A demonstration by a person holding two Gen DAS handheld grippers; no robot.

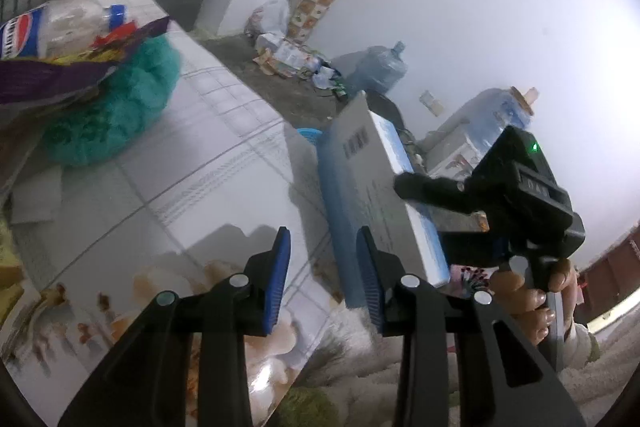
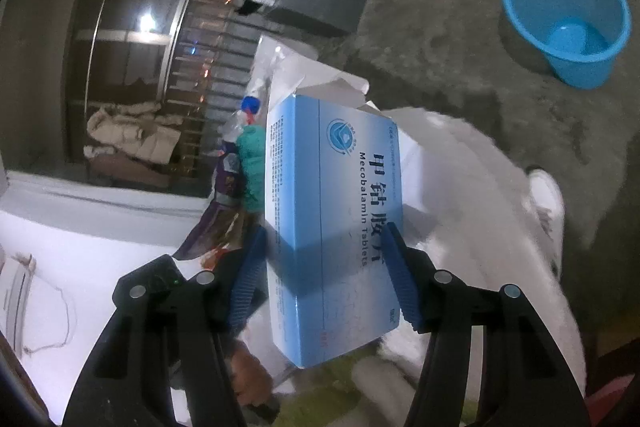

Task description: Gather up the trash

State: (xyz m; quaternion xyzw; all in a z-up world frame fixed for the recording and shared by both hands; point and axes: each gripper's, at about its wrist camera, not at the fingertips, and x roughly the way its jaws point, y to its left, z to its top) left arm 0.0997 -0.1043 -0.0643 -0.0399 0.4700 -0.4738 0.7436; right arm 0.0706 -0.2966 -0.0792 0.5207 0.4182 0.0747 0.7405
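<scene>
A rough grey concrete floor (image 2: 440,27) ran up to a white wall, with a blue plastic bin (image 2: 566,19) standing empty on it. The right gripper (image 2: 326,275) was clamped on a blue-and-white medicine box (image 2: 332,211), its blue pads pressed to the box's two sides. The left gripper (image 1: 324,279) hung over a tiled tabletop (image 1: 208,147), fingers partly apart with nothing between them. On that tabletop lay a plastic bottle (image 1: 68,27), a purple wrapper (image 1: 52,75) and what looked like a teal fluffy cloth (image 1: 120,107), all touching in a heap.
</scene>
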